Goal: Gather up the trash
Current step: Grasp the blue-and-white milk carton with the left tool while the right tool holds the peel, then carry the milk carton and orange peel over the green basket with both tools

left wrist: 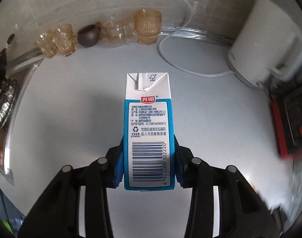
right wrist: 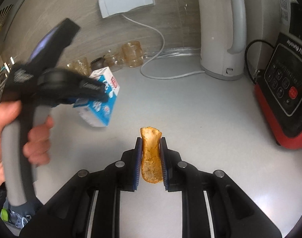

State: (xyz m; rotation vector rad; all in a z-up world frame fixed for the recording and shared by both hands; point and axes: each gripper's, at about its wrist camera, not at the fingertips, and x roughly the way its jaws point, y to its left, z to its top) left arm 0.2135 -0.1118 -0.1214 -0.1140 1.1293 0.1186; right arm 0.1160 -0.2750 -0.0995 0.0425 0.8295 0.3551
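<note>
Our left gripper (left wrist: 149, 154) is matte black, its two arms a linkage of flat bars with long slots showing pale strips beneath. Four round silver pins cap the pivots. The fingers (left wrist: 119, 164) carry ribbed blue pads. Our right gripper (right wrist: 151, 158) is built alike: black slotted bars, silver pins, blue ribbed pads. Seen from the right wrist, the left tool has a grey handle, and our bare hand (right wrist: 32, 138) wears no glove.
</note>
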